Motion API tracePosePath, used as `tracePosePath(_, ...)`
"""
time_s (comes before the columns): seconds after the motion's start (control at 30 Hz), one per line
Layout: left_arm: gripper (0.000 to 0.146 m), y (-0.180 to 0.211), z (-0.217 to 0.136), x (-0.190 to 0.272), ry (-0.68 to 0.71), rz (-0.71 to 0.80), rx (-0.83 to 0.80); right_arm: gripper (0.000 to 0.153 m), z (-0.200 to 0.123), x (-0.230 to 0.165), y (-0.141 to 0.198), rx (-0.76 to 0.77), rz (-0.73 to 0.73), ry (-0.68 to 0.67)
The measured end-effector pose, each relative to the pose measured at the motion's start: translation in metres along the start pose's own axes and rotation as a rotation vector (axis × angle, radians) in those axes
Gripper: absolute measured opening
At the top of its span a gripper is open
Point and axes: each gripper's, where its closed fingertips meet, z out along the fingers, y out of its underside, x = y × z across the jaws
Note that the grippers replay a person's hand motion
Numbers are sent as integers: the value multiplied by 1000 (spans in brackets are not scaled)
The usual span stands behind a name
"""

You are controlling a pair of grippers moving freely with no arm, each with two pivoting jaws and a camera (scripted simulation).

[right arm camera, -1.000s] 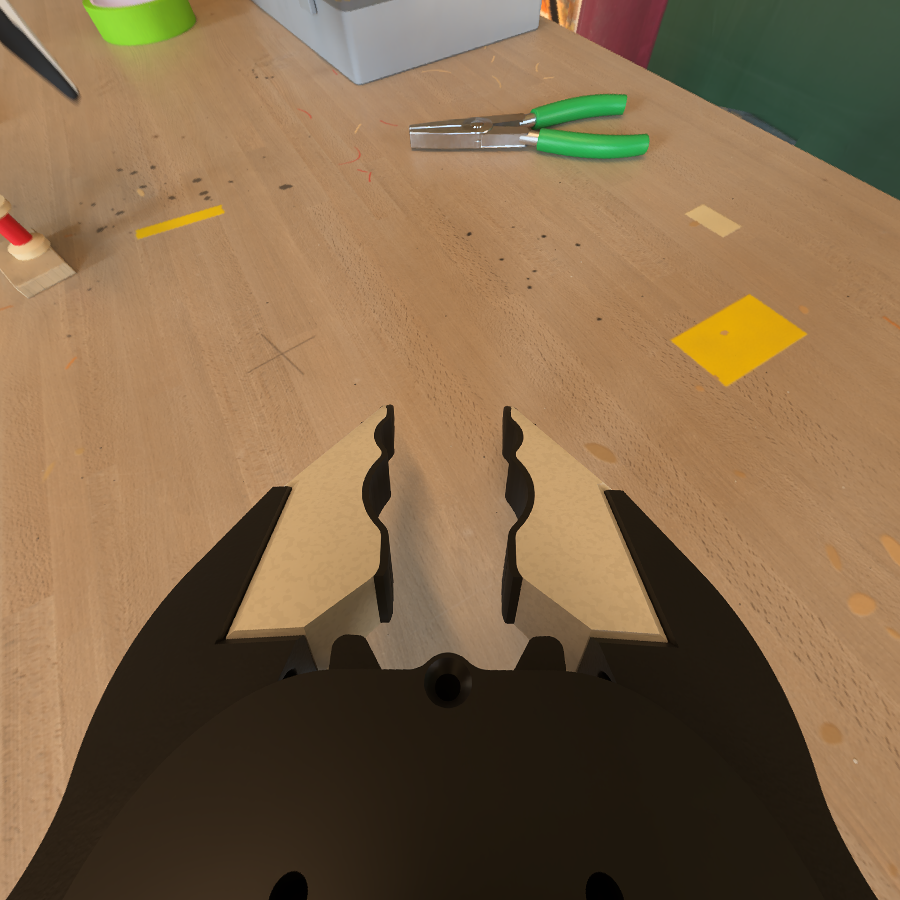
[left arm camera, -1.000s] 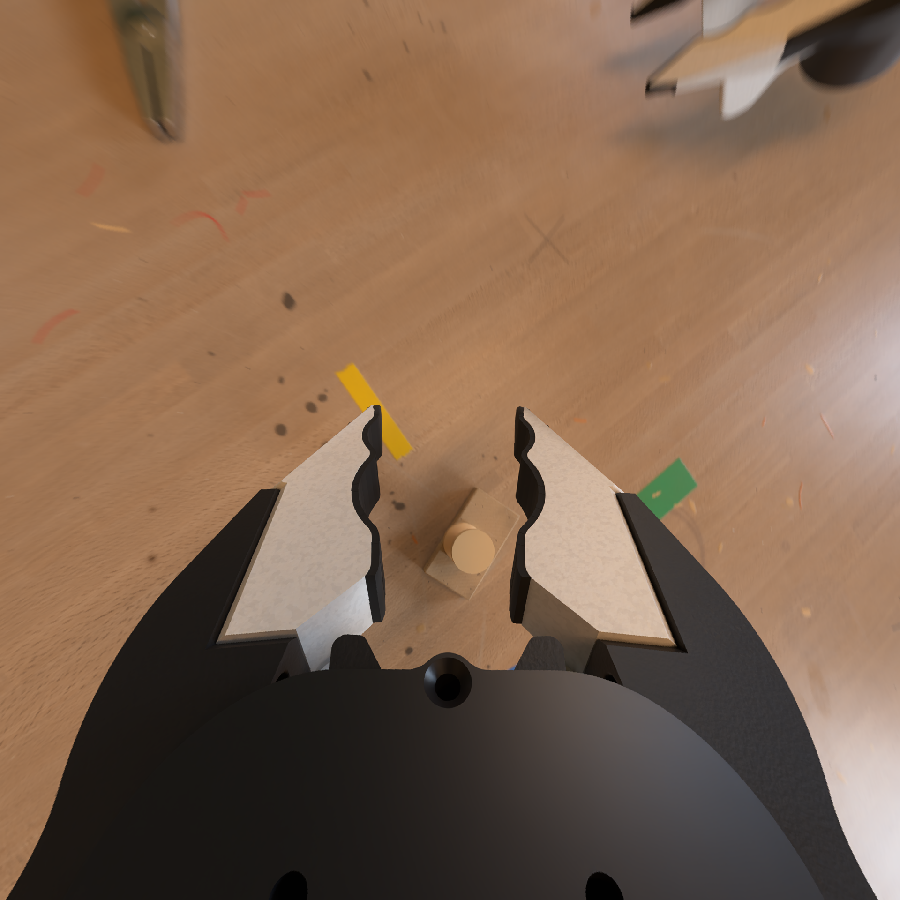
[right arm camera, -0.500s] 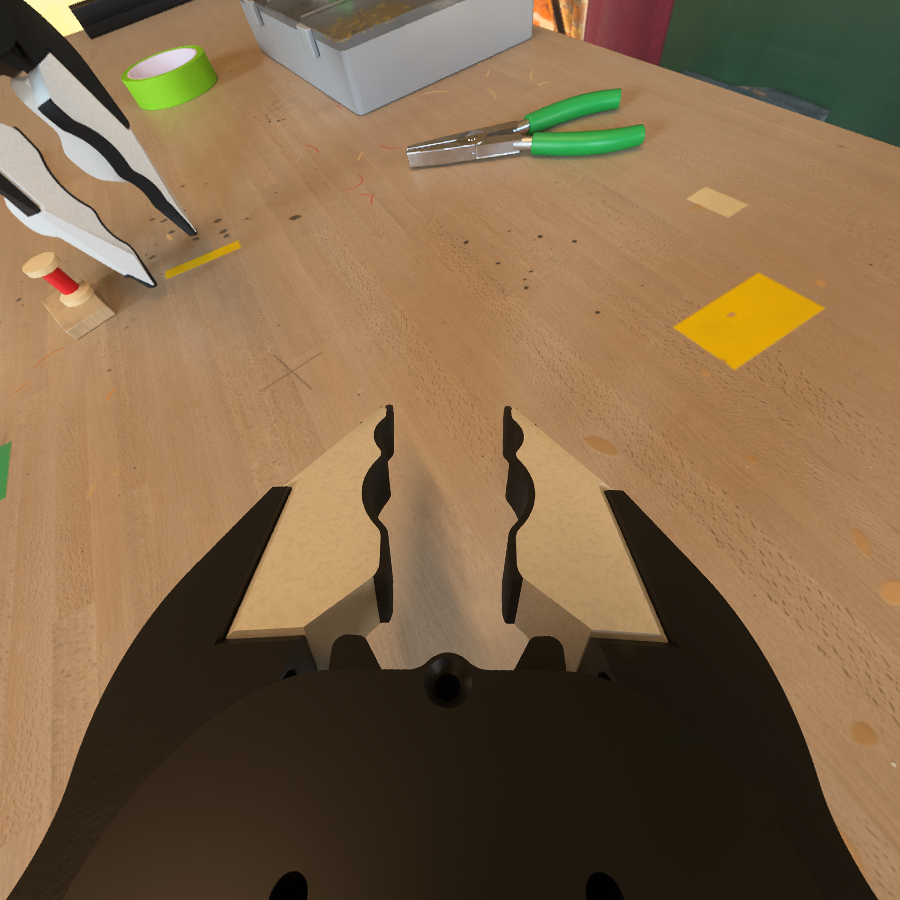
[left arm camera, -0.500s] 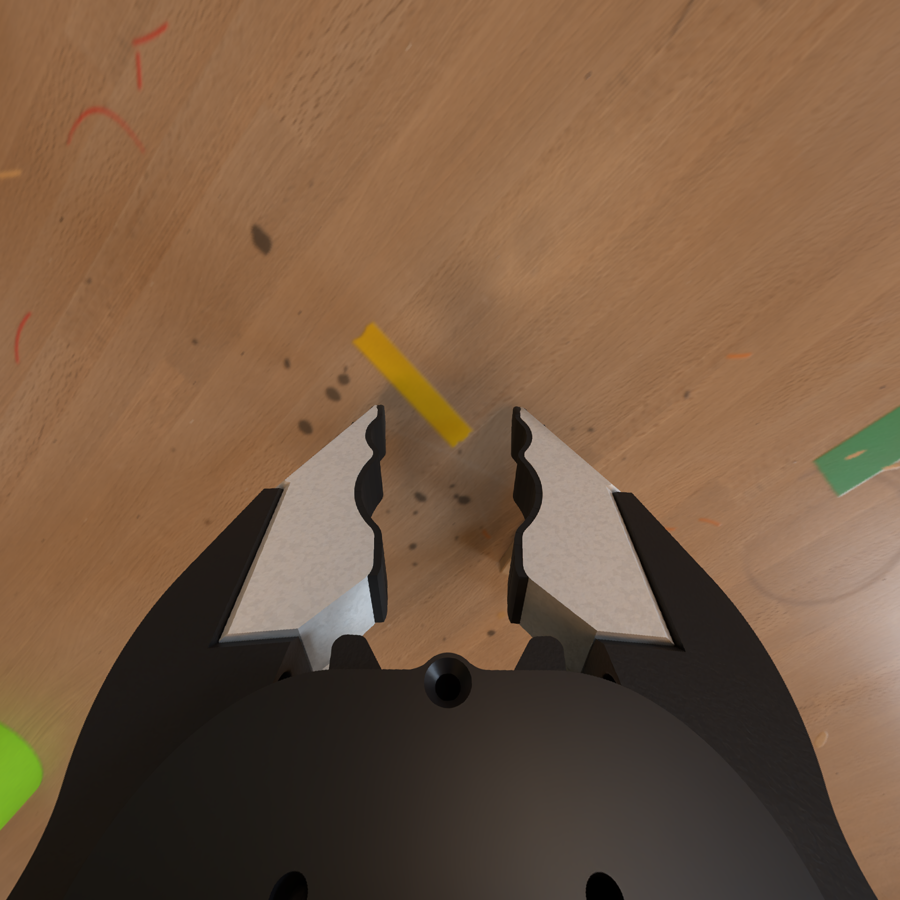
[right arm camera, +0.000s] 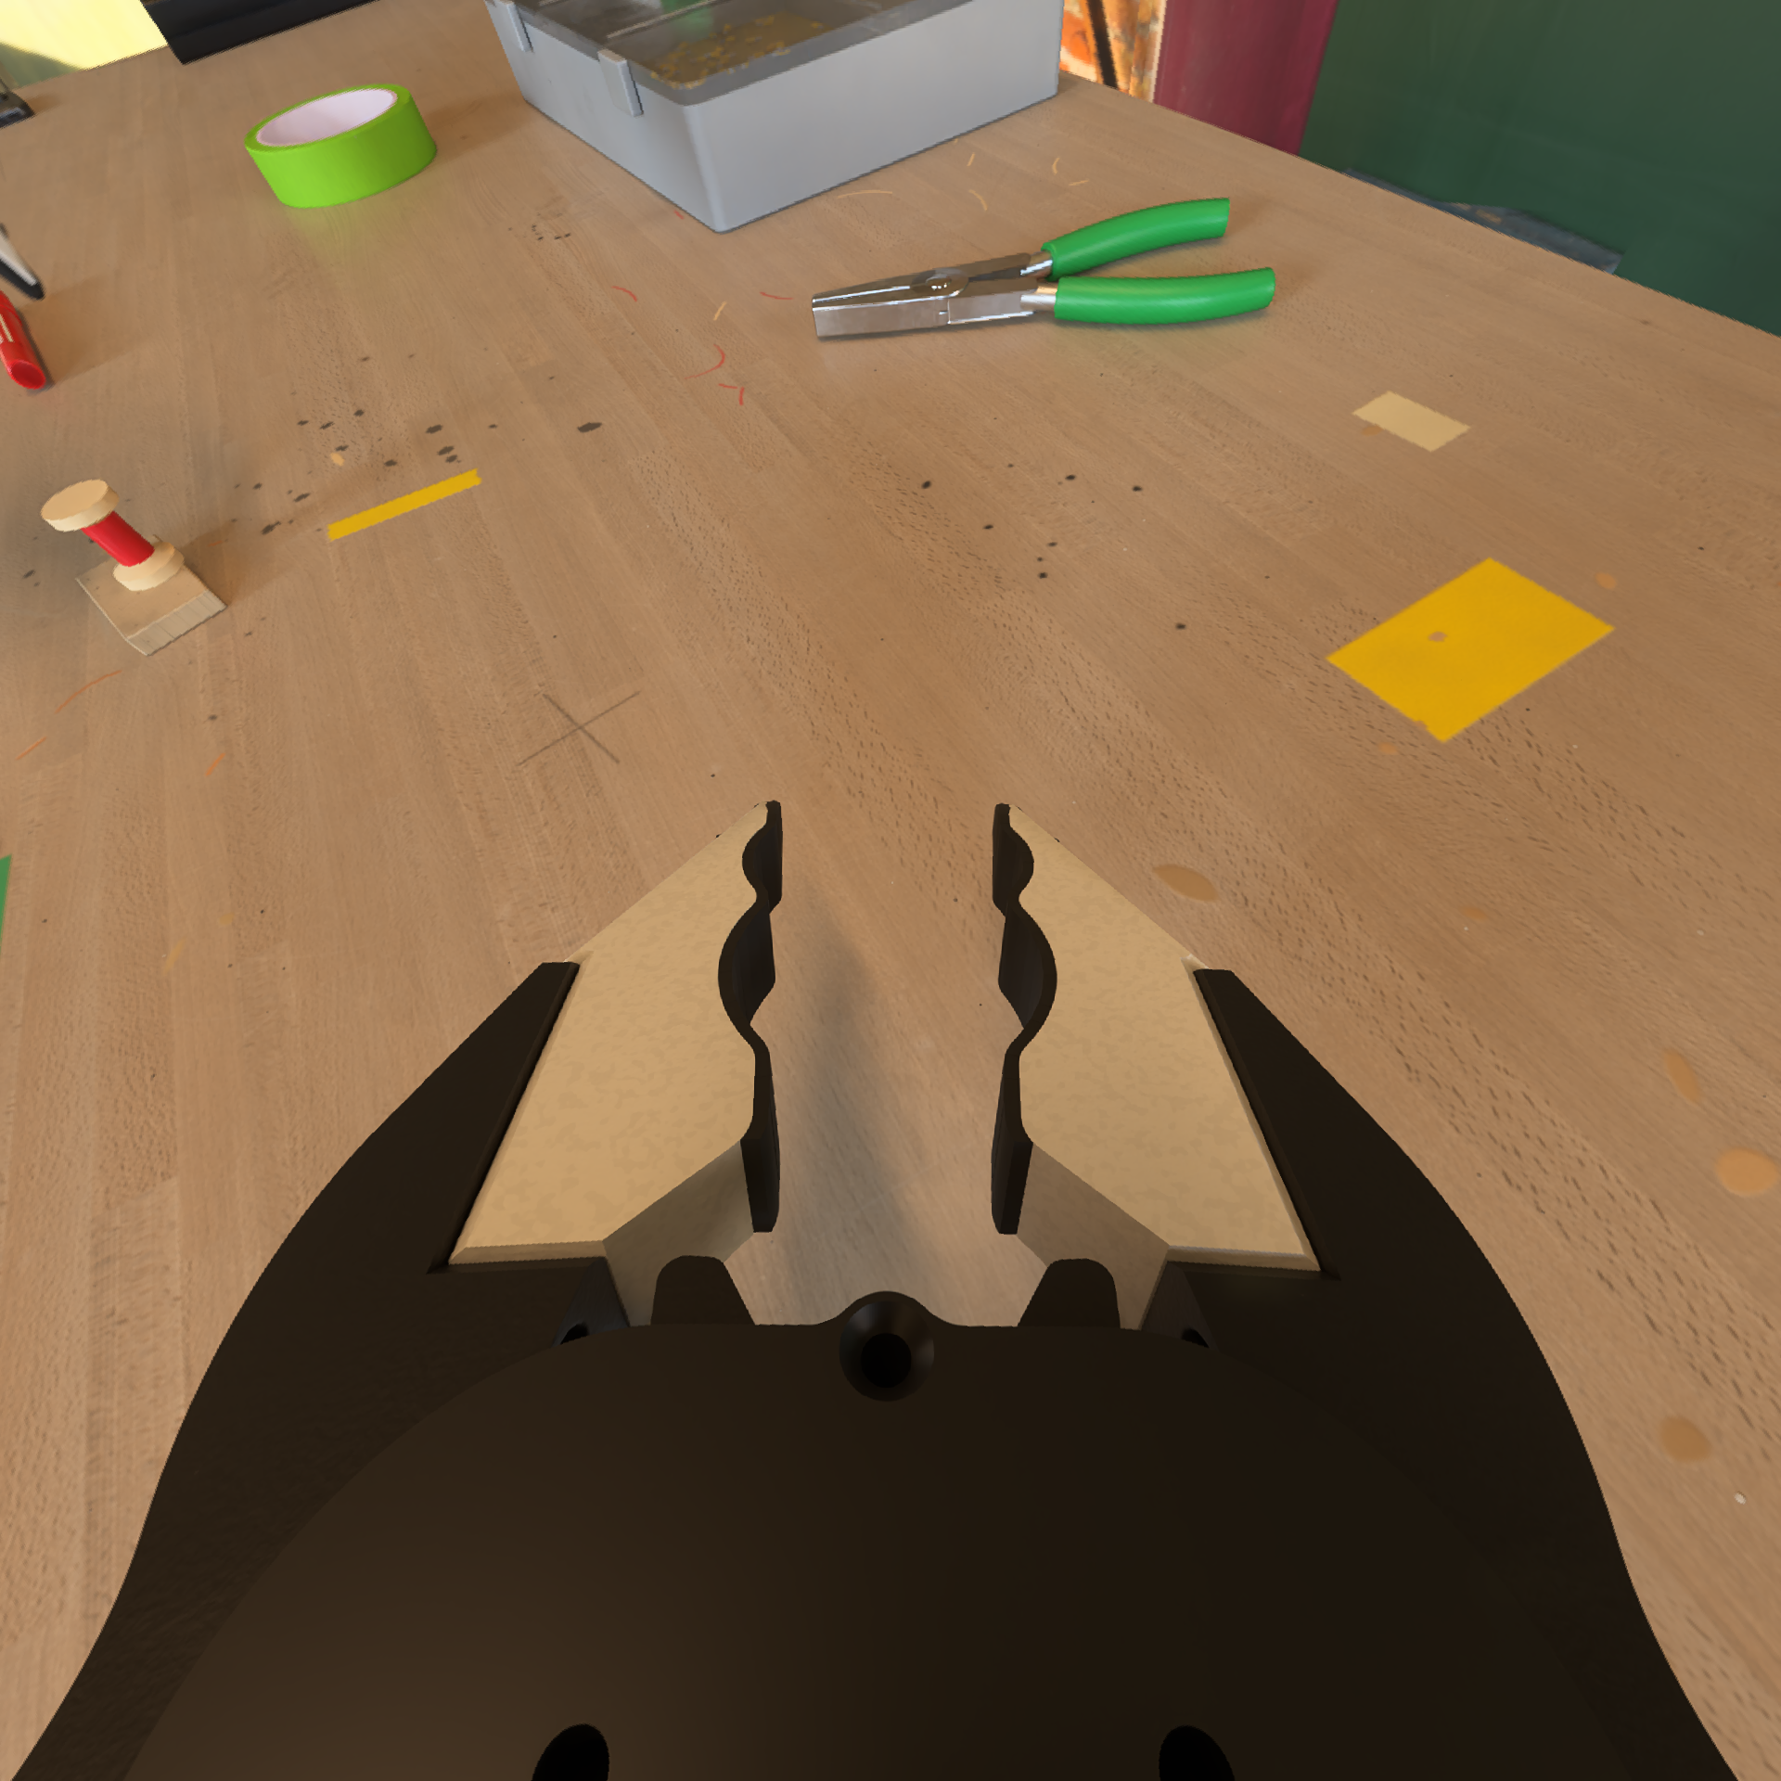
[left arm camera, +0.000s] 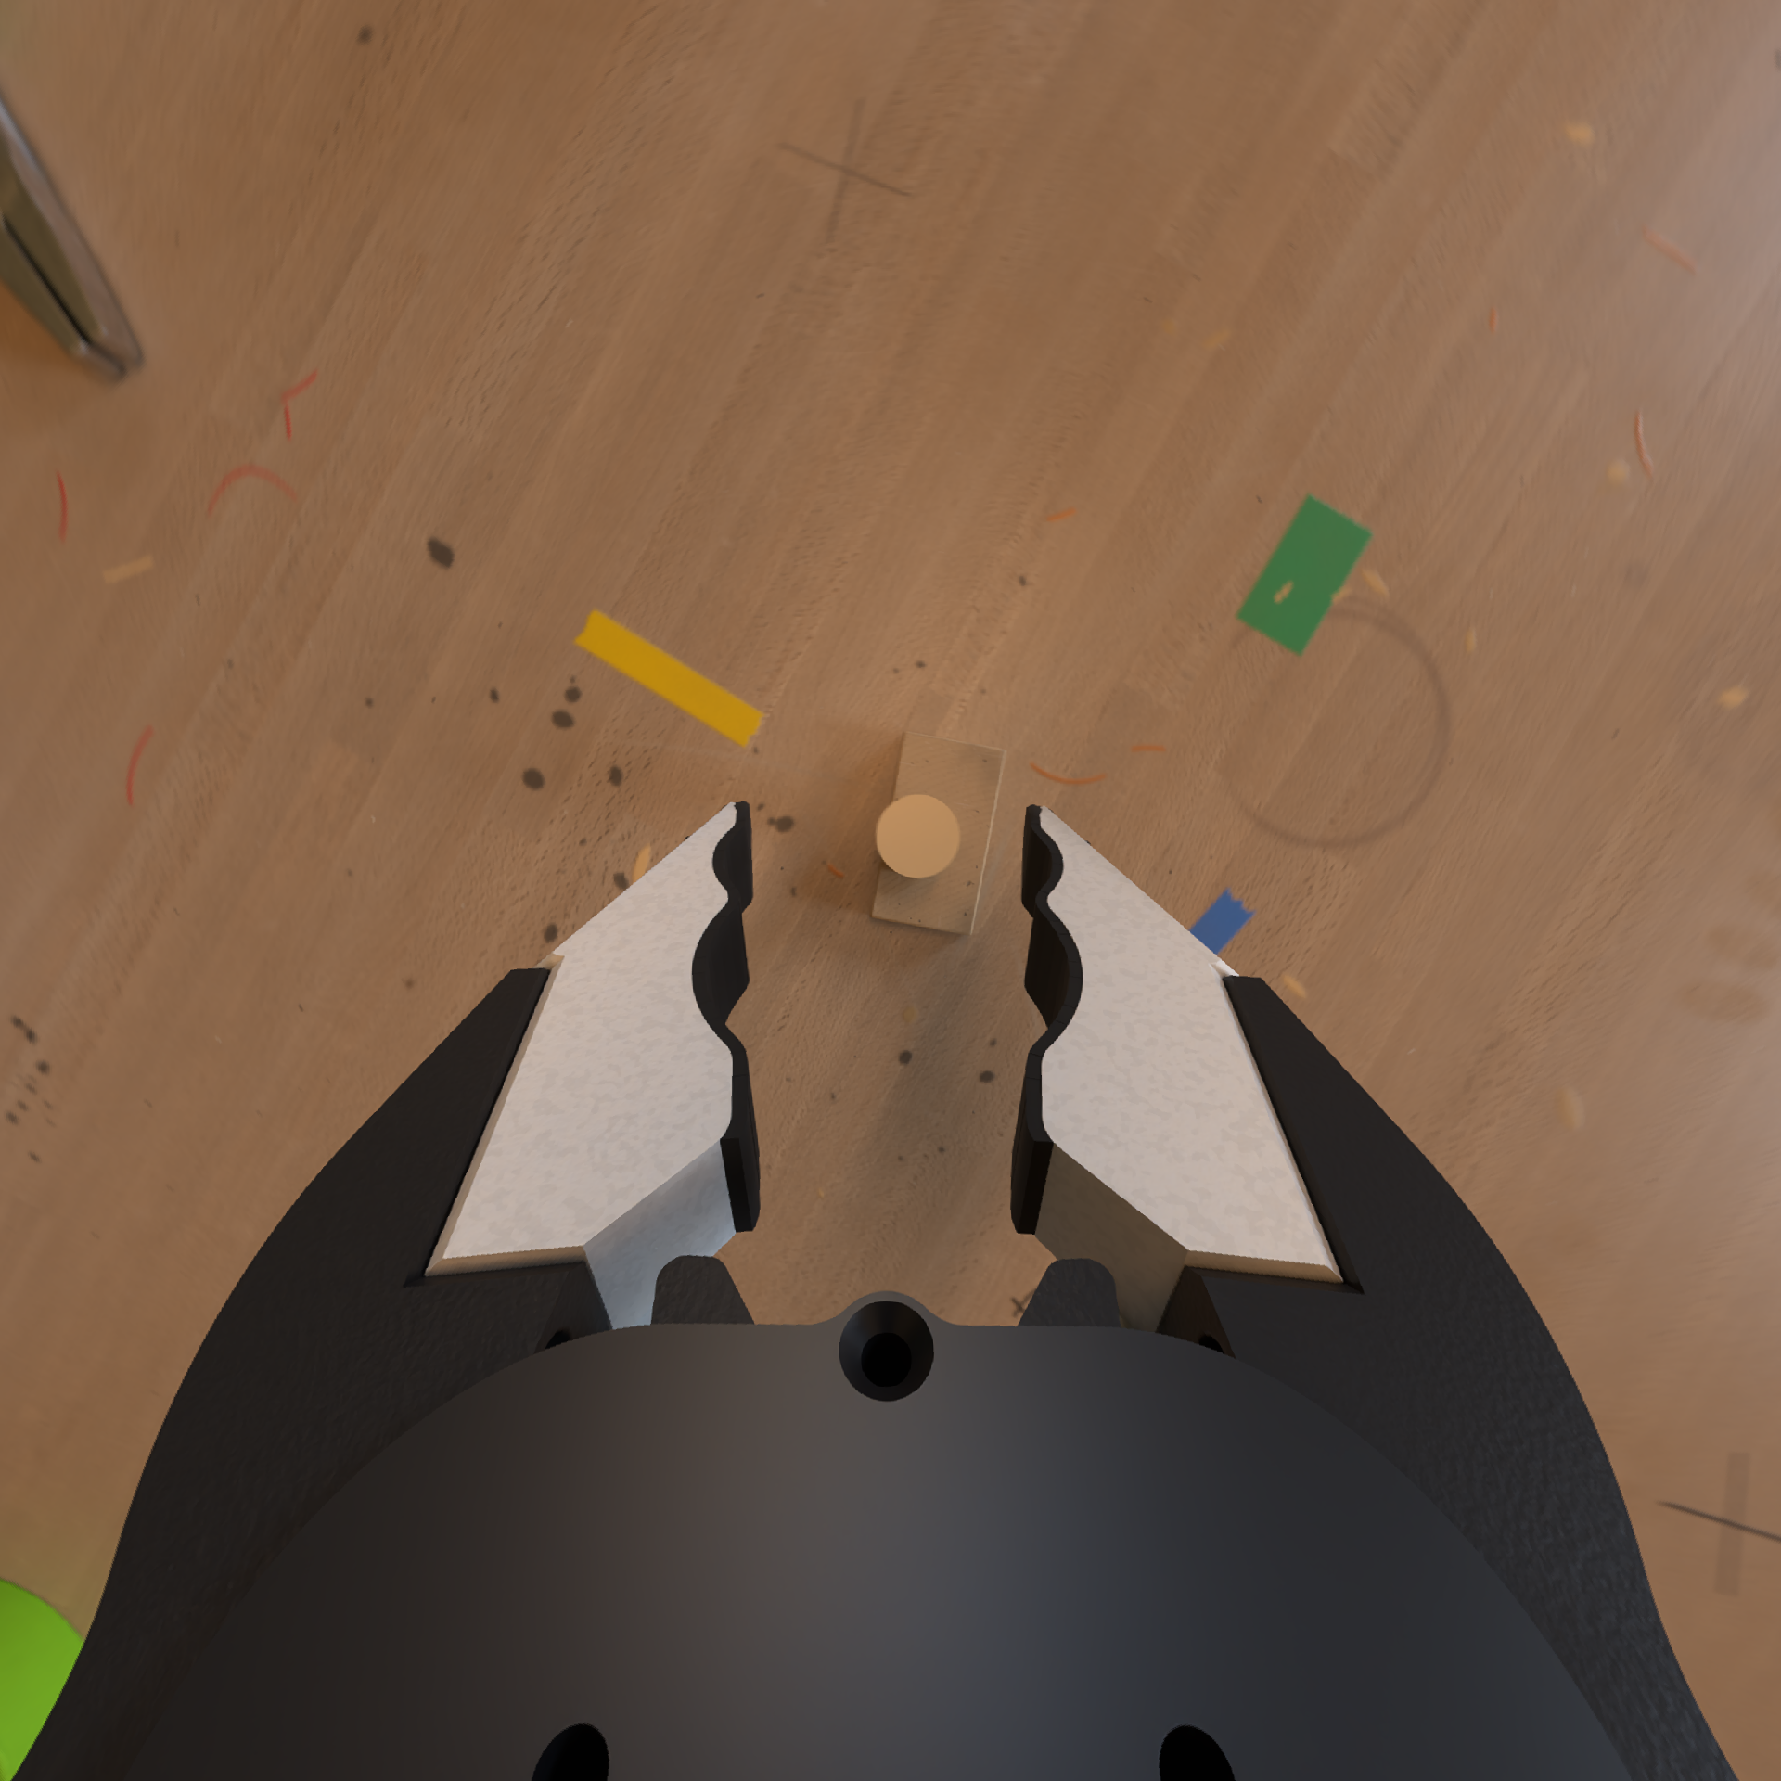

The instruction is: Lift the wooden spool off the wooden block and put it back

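Right wrist view: wooden spool point(right arm camera: 111, 535), red-wound, pale flanges, seemingly upright on wooden block point(right arm camera: 154, 602); both claws spread, empty.

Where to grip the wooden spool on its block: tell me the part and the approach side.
Probably grip the red-wound core of the wooden spool, between its two flanges, coming straight down with the open left gripper, one finger on each side. It stands upright on the wooden block, and the upper flange should stop it slipping out when lifted.
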Motion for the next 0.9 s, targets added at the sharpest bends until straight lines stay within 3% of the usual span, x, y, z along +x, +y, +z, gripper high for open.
tracePosePath(0.07, 51, 7, 5, 6, -48, 87, 6, 44, 0, 0, 0, 0, 3, -3)
tracePosePath(0.27, 36, 38, 46, 0, -127, 149, -194, 43, 0, 1, 0, 1, 18, -4)
tracePosePath(0.37, 23, 30, 47, 7, -45, 226, -191, 43, -1, 2, -1, 12, 39, -14)
tracePosePath(0.67, 23, -6, -5, 5, 161, 127, -126, 43, -2, 4, -1, 20, 70, -29)
tracePosePath(0.9, 23, 12, 9, 17, 176, 118, -245, 43, 1, -1, 2, -10, 29, -35)
